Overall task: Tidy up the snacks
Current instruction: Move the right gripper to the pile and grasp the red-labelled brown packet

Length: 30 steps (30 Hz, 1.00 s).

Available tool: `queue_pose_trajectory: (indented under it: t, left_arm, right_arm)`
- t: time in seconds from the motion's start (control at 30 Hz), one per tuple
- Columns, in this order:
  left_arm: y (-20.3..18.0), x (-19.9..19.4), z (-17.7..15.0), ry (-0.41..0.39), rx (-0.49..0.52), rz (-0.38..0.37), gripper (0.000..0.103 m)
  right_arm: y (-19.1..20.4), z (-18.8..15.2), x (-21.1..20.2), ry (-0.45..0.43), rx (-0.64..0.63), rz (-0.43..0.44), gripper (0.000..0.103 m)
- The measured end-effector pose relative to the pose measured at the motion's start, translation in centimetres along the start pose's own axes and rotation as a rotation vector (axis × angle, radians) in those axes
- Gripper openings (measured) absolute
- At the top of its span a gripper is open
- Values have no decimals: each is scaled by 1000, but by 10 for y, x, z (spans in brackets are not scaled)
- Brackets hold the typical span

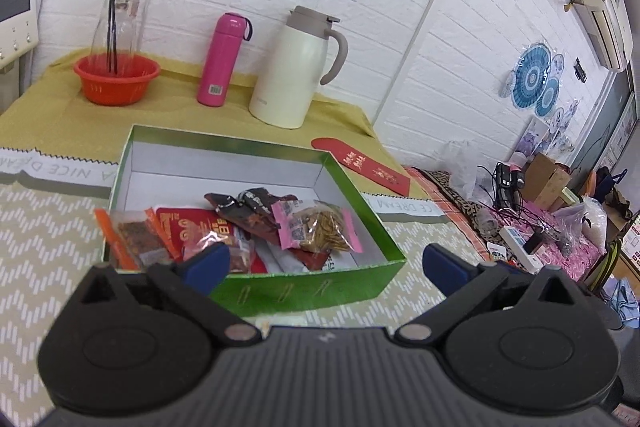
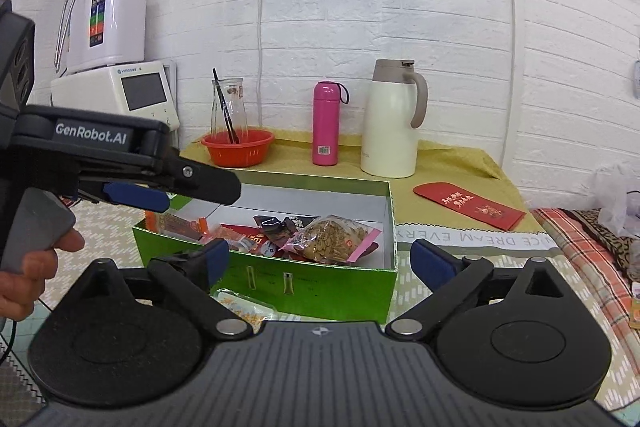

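Both claws stand wide open with nothing between their blue pads. The left claw hangs just in front of the green box, whose near wall shows between its fingers; the right claw faces the same box from a little further to the right. In the right wrist view the left claw's body crosses in from the left edge, held by a hand, with its tips over the near left corner of the box. The box sits open on the bench, which is covered with a zigzag-patterned cloth, and holds the snacks in a loose heap toward its front: a clear pink-edged packet of golden sticks on the right, a dark wrapper behind it, a red packet in the middle and an orange-trimmed packet leaning on the left wall. One more pale packet lies outside the box, just before its front wall. Behind the box stand a red bowl, a pink flask and a white jug, with a red envelope lying flat to the right.
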<state>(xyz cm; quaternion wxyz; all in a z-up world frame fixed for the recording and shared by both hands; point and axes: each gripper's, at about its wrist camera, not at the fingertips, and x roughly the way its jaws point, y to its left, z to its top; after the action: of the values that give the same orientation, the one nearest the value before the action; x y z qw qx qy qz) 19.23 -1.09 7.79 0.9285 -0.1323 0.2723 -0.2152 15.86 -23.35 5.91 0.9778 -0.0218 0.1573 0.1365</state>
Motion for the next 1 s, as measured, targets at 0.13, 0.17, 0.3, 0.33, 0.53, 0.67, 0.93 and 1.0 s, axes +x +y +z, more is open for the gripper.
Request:
queue_pose_trajectory:
  t: [0.13, 0.17, 0.3, 0.33, 0.53, 0.67, 0.93, 1.0]
  left_arm:
    - [-1, -28, -20, 33, -15, -20, 102]
    - [0, -34, -26, 40, -18, -32, 102]
    - [6, -54, -55, 65, -19, -45, 102]
    - [8, -58, -63, 67, -17, -39, 102]
    - [29, -77, -103, 105, -24, 15, 102]
    - [49, -87, -121, 122, -70, 36, 102]
    - [68, -101, -118, 76, -74, 68, 102]
    - [70, -101, -116, 75, -70, 62, 102]
  right_arm:
    - [4, -8, -32, -25, 50, 17, 103]
    - [6, -12, -38, -28, 63, 24, 103]
    - [16, -34, -51, 6, 97, 12, 103]
    - [20, -41, -52, 27, 94, -2, 103]
    - [34, -77, -51, 53, 152, -16, 103]
    - [37, -76, -39, 112, 199, 68, 103]
    - [72, -66, -20, 123, 47, 138, 103]
    - [82, -64, -14, 121, -31, 175, 103]
